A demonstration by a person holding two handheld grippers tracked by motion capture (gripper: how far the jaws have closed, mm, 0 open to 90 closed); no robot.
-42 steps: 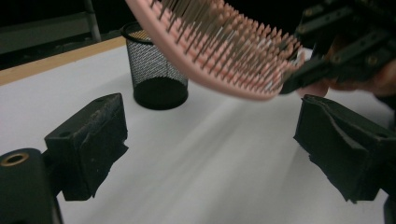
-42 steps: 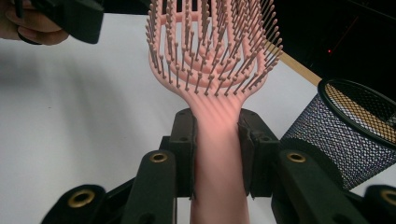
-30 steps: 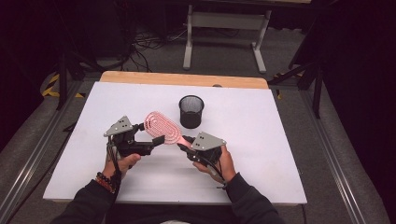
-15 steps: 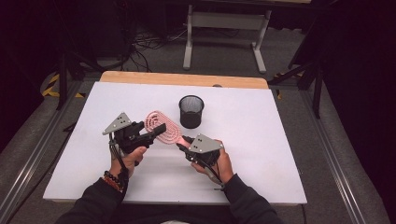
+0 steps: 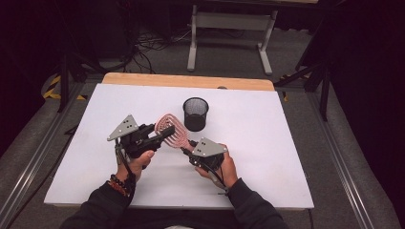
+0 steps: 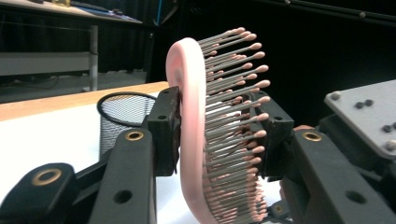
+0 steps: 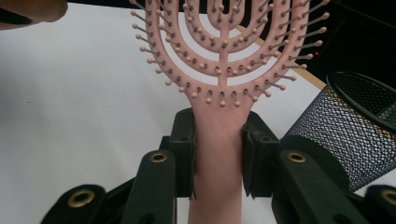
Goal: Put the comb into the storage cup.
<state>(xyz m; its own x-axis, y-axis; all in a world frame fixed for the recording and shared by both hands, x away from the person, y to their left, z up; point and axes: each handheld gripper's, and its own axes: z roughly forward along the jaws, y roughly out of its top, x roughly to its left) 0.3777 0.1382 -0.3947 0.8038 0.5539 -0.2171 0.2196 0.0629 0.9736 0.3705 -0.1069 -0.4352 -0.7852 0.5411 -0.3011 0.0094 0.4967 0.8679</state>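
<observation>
While both tongs hold it up above the white surface [image 5: 267,143], the pink plastic hairbrush with open loops and little round-tipped pins [image 5: 173,131] hangs in the air near the middle, just in front of the black wire mesh cup [image 5: 196,113]. The right tongs [image 5: 187,145] are closed tight on the brush's handle, one pad on each side of it, as the right gripper view shows. The left tongs [image 5: 165,136] have just been closing and now pinch the brush's head, with one pad on its smooth back and the other against the pins. So the brush is picked up and gripped at both ends. It looks like the brush is being passed from one hand to the other, or made ready to go into the cup. The cup stands upright and seems to have nothing in it, so putting the brush there is not yet done.
</observation>
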